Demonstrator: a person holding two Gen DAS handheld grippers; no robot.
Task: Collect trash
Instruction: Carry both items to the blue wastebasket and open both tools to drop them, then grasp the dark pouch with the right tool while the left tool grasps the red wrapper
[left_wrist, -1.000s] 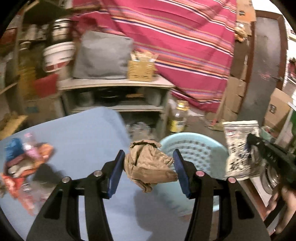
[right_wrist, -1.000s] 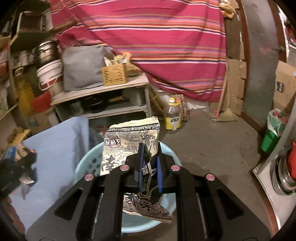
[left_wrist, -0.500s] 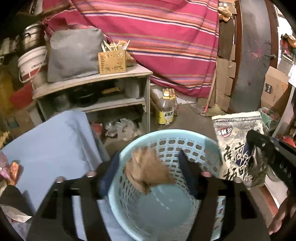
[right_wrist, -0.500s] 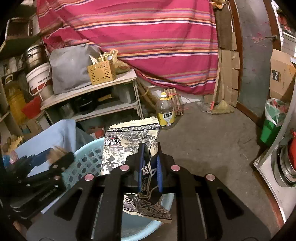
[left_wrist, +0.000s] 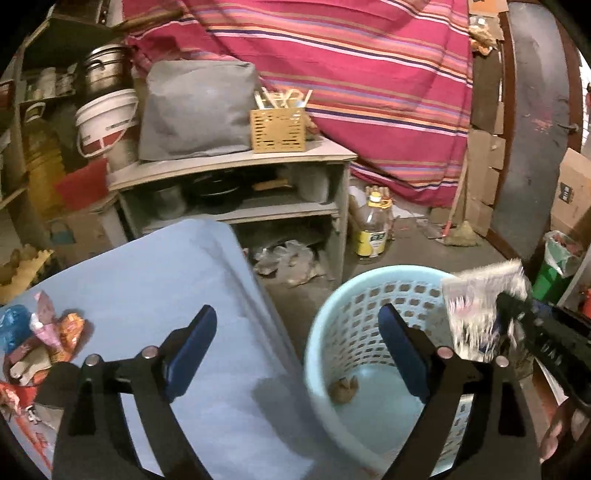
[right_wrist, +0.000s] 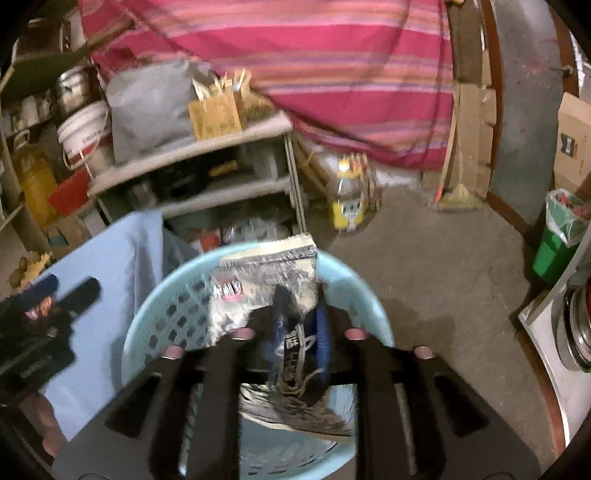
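A light blue perforated basket (left_wrist: 354, 310) stands on the floor beside the blue-covered table (left_wrist: 155, 280). A crumpled brown paper (left_wrist: 343, 389) lies on the basket's bottom. My left gripper (left_wrist: 297, 350) is open and empty, above the table edge and the basket. My right gripper (right_wrist: 299, 314) is shut on a black-and-white snack bag (right_wrist: 266, 280) and holds it over the basket (right_wrist: 166, 314). The bag also shows in the left wrist view (left_wrist: 476, 310). A pile of coloured wrappers (left_wrist: 40, 339) lies at the table's left.
A grey shelf unit (left_wrist: 236, 184) with pots, a grey bag and a wooden box stands behind the table. An oil bottle (left_wrist: 371, 229) stands on the floor. A green bin (right_wrist: 554, 243) and cardboard boxes are at the right. A striped cloth hangs behind.
My left gripper opened and dropped the brown paper into the basket, then swung back left toward the table. My right gripper moved the snack bag over the basket.
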